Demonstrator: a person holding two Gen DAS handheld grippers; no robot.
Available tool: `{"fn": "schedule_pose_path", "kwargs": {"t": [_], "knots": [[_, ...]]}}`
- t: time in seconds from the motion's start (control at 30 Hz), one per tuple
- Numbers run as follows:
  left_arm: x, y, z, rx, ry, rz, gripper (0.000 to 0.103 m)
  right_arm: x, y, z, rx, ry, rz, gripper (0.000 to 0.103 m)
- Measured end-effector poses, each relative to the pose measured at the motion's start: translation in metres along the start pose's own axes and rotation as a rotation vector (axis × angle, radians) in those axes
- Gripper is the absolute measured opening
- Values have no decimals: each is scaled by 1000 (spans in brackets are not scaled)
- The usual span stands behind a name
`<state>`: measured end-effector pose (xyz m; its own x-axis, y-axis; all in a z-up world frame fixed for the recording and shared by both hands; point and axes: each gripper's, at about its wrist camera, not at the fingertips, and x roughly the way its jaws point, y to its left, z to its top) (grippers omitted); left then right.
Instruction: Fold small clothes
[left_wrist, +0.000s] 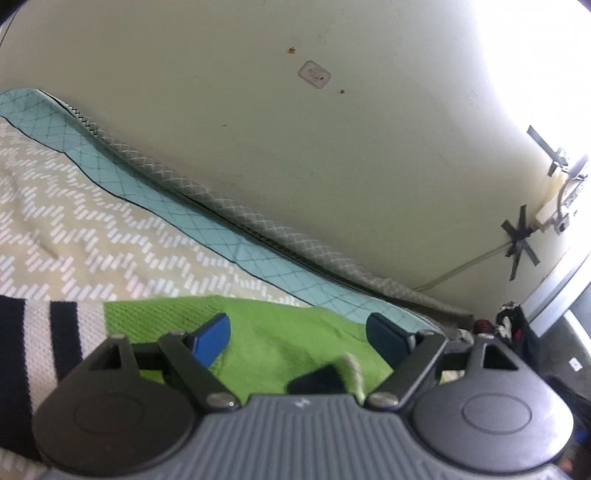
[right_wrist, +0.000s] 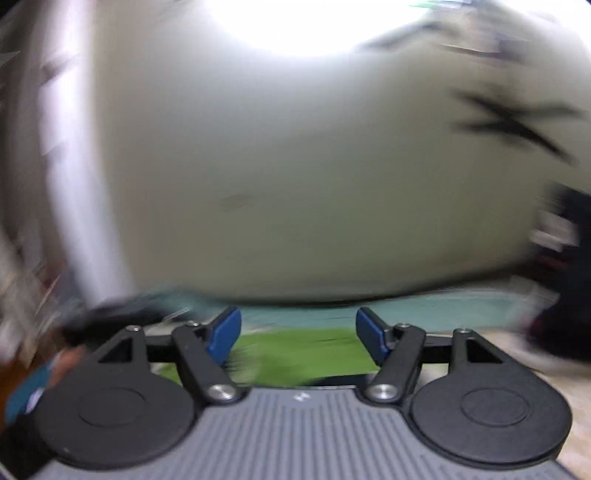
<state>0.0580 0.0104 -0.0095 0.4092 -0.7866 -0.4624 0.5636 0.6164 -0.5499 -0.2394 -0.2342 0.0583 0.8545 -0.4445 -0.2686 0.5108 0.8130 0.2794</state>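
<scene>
A green garment (left_wrist: 280, 339) is lying on a patterned bedspread (left_wrist: 92, 229), filling the gap between the spread-apart blue pads of the left gripper (left_wrist: 299, 339), which is gripping nothing. At nine o'clock, a navy-and-white striped cloth (left_wrist: 40, 347) is touching the green fabric. A teal quilted border (left_wrist: 155, 188) is running along the cream wall (left_wrist: 295, 147) toward twelve o'clock. In the blurred right view, the right gripper (right_wrist: 298, 338) is hovering with jaws released over the green garment (right_wrist: 303, 354).
</scene>
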Motion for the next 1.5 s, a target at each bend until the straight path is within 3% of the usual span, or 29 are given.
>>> {"fn": "schedule_pose_path", "kwargs": {"t": [0.03, 0.1, 0.17, 0.23, 0.27, 0.3, 0.33, 0.37, 0.43, 0.5, 0.57, 0.6, 0.63, 0.67, 0.7, 0.77, 0.87, 0.97, 1.07, 1.1, 1.17, 1.23, 1.3, 1.37, 1.4, 1.43, 1.5], "knots": [[-3, -1, 0, -3, -4, -27, 84, 1, -21, 4, 63, 1, -50, 72], [-5, -8, -1, 20, -6, -40, 85, 4, -58, 5, 172, 23, -139, 72], [-2, -18, -5, 69, 32, -14, 85, 15, -76, 2, 227, 76, -148, 72], [11, -27, -13, 135, 114, 14, 77, 30, -83, -9, 242, 144, -142, 74], [17, -30, -16, 162, 154, 21, 60, 41, -79, -15, 227, 193, -123, 70], [24, -33, -22, 189, 202, 20, 36, 52, -79, -23, 211, 244, -120, 39], [31, -37, -27, 216, 241, 23, 27, 62, -79, -30, 206, 291, -128, 8], [34, -41, -31, 248, 247, 37, 21, 68, -80, -34, 215, 314, -127, 8], [31, -44, -34, 287, 216, 57, 14, 58, -80, -30, 203, 222, -138, 6], [24, -40, -30, 272, 180, 64, 14, 37, -66, -22, 152, 92, -162, 5], [19, -31, -23, 231, 156, 80, 15, 36, -60, -22, 74, 52, -219, 8], [19, -27, -20, 215, 153, 85, 17, 40, -59, -26, 35, 93, -247, 17], [17, -22, -17, 195, 150, 89, 18, 52, -56, -31, 13, 158, -252, 47], [14, -18, -15, 178, 145, 90, 19, 55, -58, -34, 6, 217, -254, 62], [11, -15, -14, 168, 139, 87, 20, 51, -59, -36, 18, 223, -257, 70], [5, -11, -11, 146, 127, 80, 24, 30, -54, -34, 47, 123, -224, 68], [-3, -10, -5, 141, 93, 89, 33, 26, -32, -23, 31, 145, -103, 64], [-12, -8, -2, 138, 74, 91, 39, 46, 2, -31, -10, 276, 24, 57], [-23, 0, 5, 116, 31, 93, 45, 76, 51, -63, -57, 463, 257, 60], [-28, 4, 7, 97, 10, 90, 46, 73, 76, -70, -162, 445, 266, 64], [-42, 15, 15, 47, -42, 75, 46, 71, 93, -69, -265, 377, 278, 58], [-53, 23, 20, 12, -82, 61, 46, 71, 90, -56, -175, 347, 324, 57], [-61, 27, 23, -3, -107, 60, 47, 78, 86, -49, -138, 332, 288, 60], [-68, 30, 26, -7, -130, 70, 47, 106, 76, -57, -158, 391, 258, 60], [-71, 32, 27, -10, -140, 74, 47, 123, 75, -69, -170, 491, 248, 57], [-76, 36, 29, -19, -158, 78, 47, 121, 78, -73, -213, 429, 243, 57], [-84, 44, 31, -52, -191, 78, 52, 121, 90, -67, -260, 460, 203, 53]]}}
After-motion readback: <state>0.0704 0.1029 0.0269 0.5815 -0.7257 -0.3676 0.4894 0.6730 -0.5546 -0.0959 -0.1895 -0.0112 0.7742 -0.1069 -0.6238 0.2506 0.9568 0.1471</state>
